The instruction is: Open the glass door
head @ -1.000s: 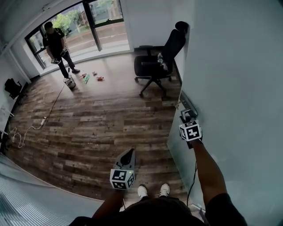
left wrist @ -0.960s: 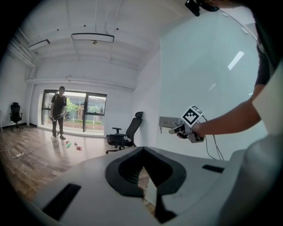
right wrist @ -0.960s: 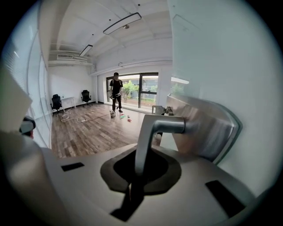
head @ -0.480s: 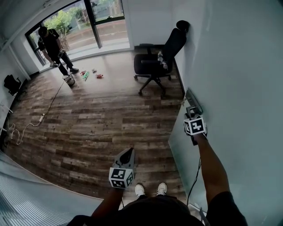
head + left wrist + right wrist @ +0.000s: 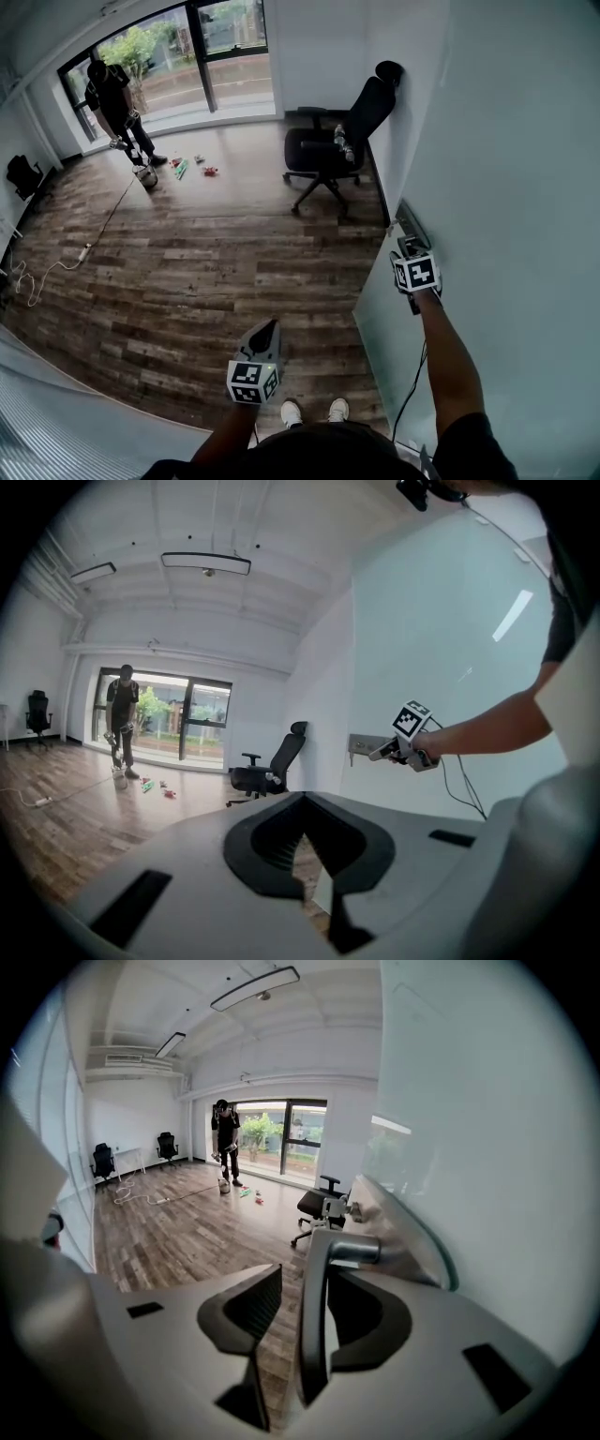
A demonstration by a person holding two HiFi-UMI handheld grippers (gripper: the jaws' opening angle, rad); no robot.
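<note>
**Handle [image 5: 314, 1335] loose between the right jaws**

The right gripper [image 5: 407, 251] is at the door [image 5: 497, 187] edge, its jaws just opened — the handle stands between them, lengthwise along the gap, nearer the right jaw, unclamped. The left gripper [image 5: 270, 328], closed and empty, hangs well apart.

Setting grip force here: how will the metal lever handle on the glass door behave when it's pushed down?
The lever handle looks like smooth metal, so probably stiff and slippery. It is mounted on the glass door, so it should pivot rather than come away. The right gripper, whose jaws have just been opening, has it between them unclamped.
</note>
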